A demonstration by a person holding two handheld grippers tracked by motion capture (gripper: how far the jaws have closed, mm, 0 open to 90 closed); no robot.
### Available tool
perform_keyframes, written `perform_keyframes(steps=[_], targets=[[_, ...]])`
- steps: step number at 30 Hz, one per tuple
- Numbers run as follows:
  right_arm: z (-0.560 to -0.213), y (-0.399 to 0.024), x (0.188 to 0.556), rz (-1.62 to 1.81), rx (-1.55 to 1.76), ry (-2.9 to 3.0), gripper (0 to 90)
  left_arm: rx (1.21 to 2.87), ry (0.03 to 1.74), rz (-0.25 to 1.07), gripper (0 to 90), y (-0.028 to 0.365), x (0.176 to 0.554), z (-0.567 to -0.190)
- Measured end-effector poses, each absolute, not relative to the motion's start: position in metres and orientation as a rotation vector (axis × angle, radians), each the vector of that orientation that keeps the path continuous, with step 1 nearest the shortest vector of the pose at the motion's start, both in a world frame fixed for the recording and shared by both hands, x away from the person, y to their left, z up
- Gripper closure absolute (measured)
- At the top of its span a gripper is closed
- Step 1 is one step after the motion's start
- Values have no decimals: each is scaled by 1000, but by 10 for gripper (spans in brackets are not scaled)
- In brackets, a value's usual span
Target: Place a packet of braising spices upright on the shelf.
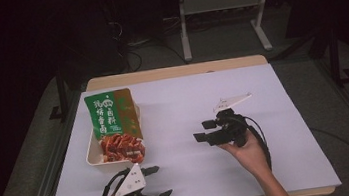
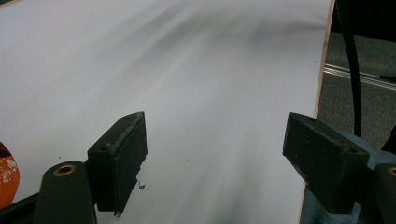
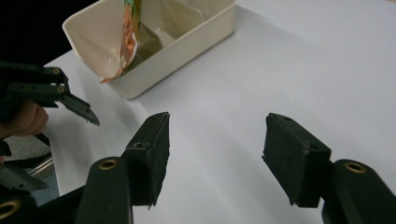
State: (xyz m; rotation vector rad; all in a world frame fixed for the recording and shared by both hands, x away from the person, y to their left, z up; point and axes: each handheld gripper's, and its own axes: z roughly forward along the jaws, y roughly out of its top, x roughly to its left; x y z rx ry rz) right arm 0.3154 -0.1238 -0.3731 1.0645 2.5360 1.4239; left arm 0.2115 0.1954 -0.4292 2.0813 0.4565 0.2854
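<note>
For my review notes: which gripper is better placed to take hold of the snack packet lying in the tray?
Probably the left gripper: it sits open just below the cream tray and the packet. The right gripper, open too, is farther off across the white sheet, though it faces the tray.

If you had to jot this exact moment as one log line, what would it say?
left gripper: open, empty, near edge | right gripper: open, empty, mid-table | snack bag: lying on cream tray | table
</note>
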Motion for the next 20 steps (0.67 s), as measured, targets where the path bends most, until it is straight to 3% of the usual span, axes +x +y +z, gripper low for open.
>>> perform_keyframes(steps=[13, 20], targets=[[-397, -146, 294, 1413, 1078, 2535, 387, 2087, 471, 285, 215, 197, 212, -429], [-415, -151, 273, 1399, 1068, 2533, 329, 2090, 460, 294, 214, 194, 210, -430]])
